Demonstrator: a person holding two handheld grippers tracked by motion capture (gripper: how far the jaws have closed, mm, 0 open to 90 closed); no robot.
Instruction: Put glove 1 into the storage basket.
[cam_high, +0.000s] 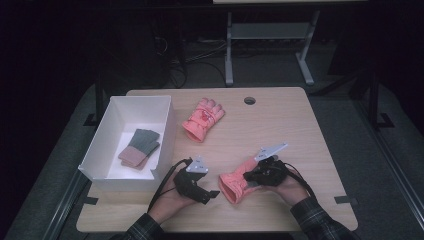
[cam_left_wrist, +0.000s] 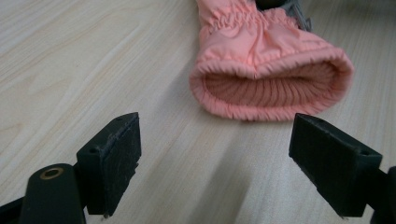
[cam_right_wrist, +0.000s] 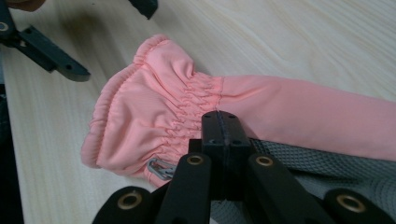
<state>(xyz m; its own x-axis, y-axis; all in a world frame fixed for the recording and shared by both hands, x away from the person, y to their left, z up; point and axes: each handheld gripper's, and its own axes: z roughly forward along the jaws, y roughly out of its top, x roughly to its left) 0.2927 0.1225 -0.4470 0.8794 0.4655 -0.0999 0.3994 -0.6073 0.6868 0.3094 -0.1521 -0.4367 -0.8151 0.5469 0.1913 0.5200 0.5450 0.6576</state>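
A pink glove (cam_high: 234, 184) lies on the wooden table (cam_high: 300, 150) near the front edge, its open cuff toward my left gripper. My right gripper (cam_high: 250, 175) is shut on this glove (cam_right_wrist: 159, 107) at the gathered wrist, jaws (cam_right_wrist: 219, 117) pinched together on the fabric. My left gripper (cam_high: 215, 194) stands open just short of the cuff (cam_left_wrist: 271, 88), jaws wide apart (cam_left_wrist: 217, 137) with nothing between them. One of its fingers (cam_right_wrist: 65, 67) shows beyond the cuff in the right gripper view. A second pink glove (cam_high: 202, 119) lies flat farther back.
A white open box (cam_high: 167, 131) stands at the table's left and holds a grey and dusty-pink pair of gloves (cam_high: 140, 148). A round cable hole (cam_high: 249, 100) is near the far edge. Bare tabletop stretches to the right.
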